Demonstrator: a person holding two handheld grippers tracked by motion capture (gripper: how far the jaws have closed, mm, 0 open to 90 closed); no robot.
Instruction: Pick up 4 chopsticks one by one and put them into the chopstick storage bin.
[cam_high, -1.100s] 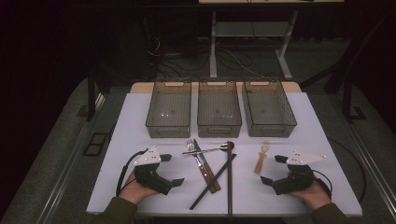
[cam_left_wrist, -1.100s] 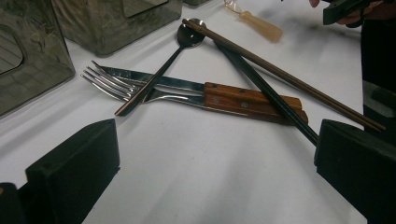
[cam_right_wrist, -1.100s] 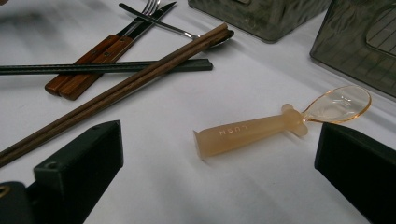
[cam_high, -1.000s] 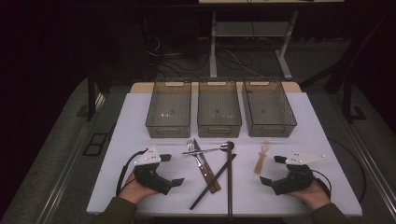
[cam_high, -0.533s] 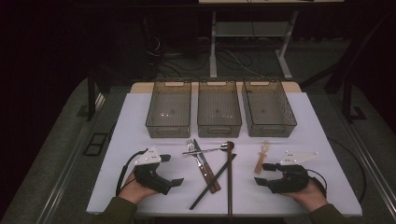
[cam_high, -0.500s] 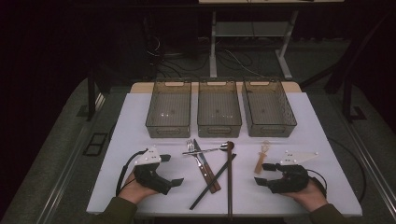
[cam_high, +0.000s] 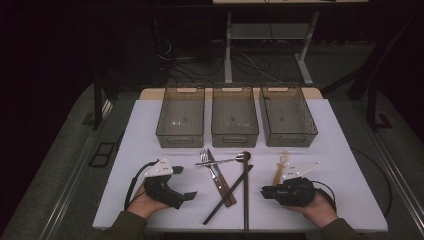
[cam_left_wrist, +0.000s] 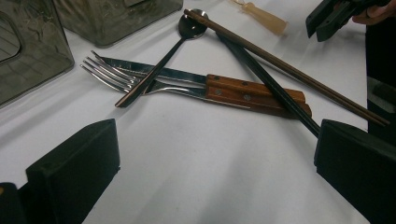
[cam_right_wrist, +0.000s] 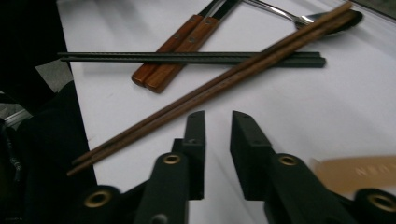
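Note:
A pile of cutlery lies mid-table: a fork (cam_high: 204, 159), a wooden-handled knife (cam_high: 221, 181), a spoon (cam_high: 225, 161), black chopsticks (cam_high: 227, 197) and brown chopsticks (cam_high: 245, 195). A pale wooden utensil (cam_high: 280, 167) lies to their right. My left gripper (cam_high: 186, 182) rests left of the pile, open, its jaws (cam_left_wrist: 215, 168) wide apart with bare cloth between them. My right gripper (cam_high: 264, 192) sits right of the brown chopsticks (cam_right_wrist: 219, 84) and points at them. Its jaws (cam_right_wrist: 217, 121) have just been closing, stand nearly together and hold nothing.
Three empty smoky plastic bins (cam_high: 181, 117) (cam_high: 234, 117) (cam_high: 287, 116) stand in a row at the back of the white table (cam_high: 335, 150). Dark floor, cables and a desk frame lie beyond. A hand holds each gripper near the front edge.
The right gripper has slid left toward the chopsticks and its jaws have come together from wide open. The left gripper and the cutlery have not moved.

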